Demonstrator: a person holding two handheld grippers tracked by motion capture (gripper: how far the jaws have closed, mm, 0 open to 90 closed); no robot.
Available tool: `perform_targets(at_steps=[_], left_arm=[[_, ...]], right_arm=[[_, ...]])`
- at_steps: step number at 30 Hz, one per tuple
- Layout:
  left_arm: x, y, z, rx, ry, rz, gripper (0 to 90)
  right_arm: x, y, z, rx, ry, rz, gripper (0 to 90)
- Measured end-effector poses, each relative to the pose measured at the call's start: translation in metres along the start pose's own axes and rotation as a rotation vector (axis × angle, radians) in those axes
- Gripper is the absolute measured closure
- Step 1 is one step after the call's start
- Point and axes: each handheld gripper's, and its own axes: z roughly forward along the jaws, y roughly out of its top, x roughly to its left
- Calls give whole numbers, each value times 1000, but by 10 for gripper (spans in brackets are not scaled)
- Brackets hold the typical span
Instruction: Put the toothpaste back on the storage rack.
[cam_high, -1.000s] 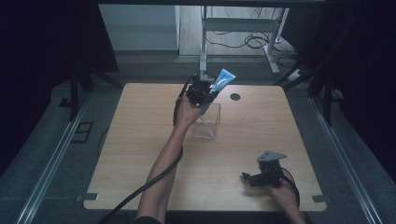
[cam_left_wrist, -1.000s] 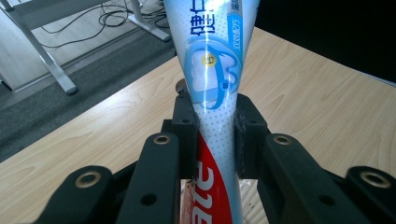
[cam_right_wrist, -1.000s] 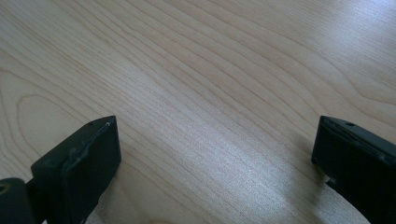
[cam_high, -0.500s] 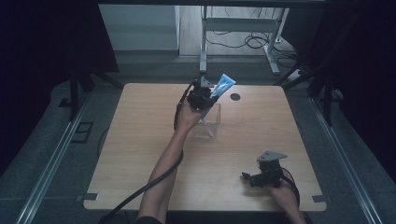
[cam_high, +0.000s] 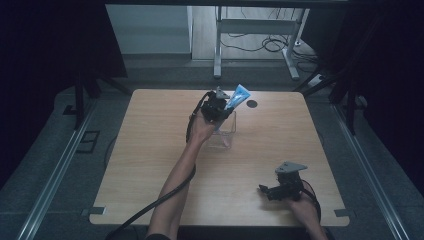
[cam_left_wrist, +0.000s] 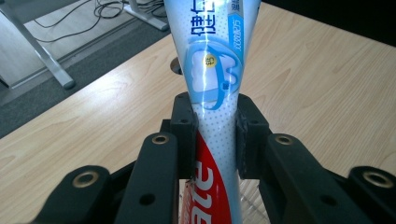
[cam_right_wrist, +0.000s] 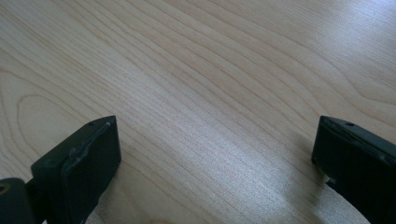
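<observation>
Your left hand-held gripper (cam_high: 218, 106) is clamping the toothpaste tube (cam_left_wrist: 215, 93) above the clear box (cam_high: 223, 131); keep it steady. Right hand-held gripper (cam_high: 280, 190) is resting released, well apart from the box.

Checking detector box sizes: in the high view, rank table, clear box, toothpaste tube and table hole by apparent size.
1. Table
2. Clear box
3. Toothpaste tube, partly hidden by the left claw, so unsure against the box
4. Table hole

The toothpaste tube (cam_left_wrist: 212, 70) runs past the top edge (its print partly cropped).
</observation>
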Motion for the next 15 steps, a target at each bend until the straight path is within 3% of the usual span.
perform_targets(at_steps=[15], left_arm=[[-6, -5, 3, 24, -4, 14, 725]], right_arm=[[0, 0, 0, 0, -1, 0, 8]])
